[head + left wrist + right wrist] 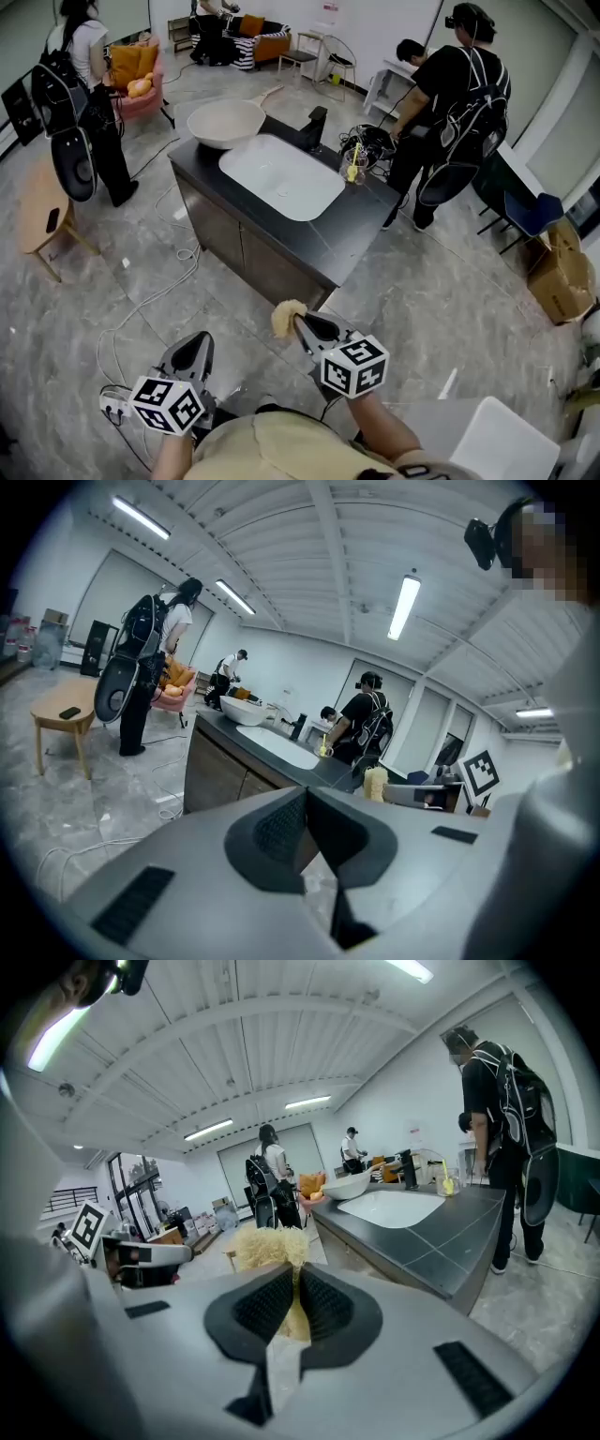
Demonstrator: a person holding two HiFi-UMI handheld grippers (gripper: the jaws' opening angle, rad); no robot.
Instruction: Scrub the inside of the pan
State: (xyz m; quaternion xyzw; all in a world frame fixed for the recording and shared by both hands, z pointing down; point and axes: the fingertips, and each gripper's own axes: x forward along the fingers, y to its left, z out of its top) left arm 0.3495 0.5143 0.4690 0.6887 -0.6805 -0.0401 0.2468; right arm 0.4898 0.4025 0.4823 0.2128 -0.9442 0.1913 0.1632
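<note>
Pinching: the right gripper [292, 1274] has its jaws pressed onto a pale yellow scrubber [269, 1247]; the fibrous tuft fans out past the jaw tips, its long axis running along the jaws.
Right gripper, head view: low in the frame [300, 324], the scrubber [286, 318] aimed at the near corner of the table [309, 246] but well apart from it.
Left gripper: jaws pressed together with nothing between them [305, 794]; in the head view it hangs at lower left [199, 341], over the grey floor [141, 272].
Pan: a cream pan [225, 123] sits upright on the far left end of the table, mouth open to the ceiling, just beside the sink [281, 178].
Pan handle: the handle [270, 95] gives the pan its long axis, running up and to the right in the head view, away from the person holding the grippers.
Pan, gripper views: small and far off in both [242, 708] [347, 1185]; neither gripper is near it.
Table: dark top with a white sink set in, a black faucet [315, 127] at its far edge.
Bystanders: one person with a backpack [80, 66] stands at left, two people [450, 103] at right of the table.
</note>
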